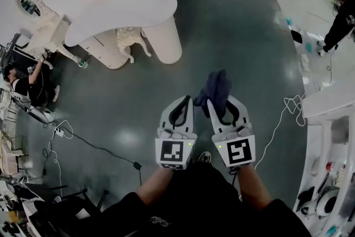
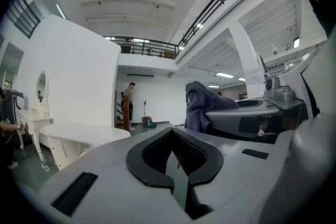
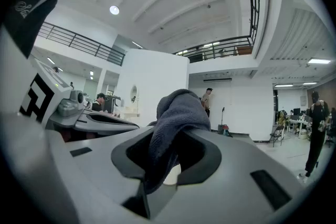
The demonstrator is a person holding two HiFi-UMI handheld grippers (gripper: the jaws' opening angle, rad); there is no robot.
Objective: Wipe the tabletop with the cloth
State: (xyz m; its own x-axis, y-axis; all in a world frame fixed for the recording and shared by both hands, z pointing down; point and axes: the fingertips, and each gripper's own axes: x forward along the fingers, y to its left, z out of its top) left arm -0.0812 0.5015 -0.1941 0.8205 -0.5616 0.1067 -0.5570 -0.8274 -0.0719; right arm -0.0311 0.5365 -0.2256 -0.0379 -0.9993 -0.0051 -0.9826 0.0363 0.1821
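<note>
A dark blue-grey cloth (image 1: 217, 90) bunches up out of my right gripper (image 1: 221, 104), which is shut on it; in the right gripper view the cloth (image 3: 176, 123) fills the space between the jaws. My left gripper (image 1: 183, 105) is held just left of it, shut with nothing in it, its jaws closed together (image 2: 173, 157). From the left gripper view the cloth (image 2: 202, 105) shows off to the right. Both grippers hang over the dark floor, about a metre short of the curved white tabletop (image 1: 119, 14) ahead and to the left.
The white table rests on a round pedestal (image 1: 163, 39) with an ornate white stool (image 1: 131, 41) beneath. A person (image 1: 28, 83) crouches at far left near a white dresser (image 1: 39, 25). Cables (image 1: 94, 147) cross the floor. A white counter (image 1: 333, 102) stands at right, another person (image 1: 339, 22) beyond.
</note>
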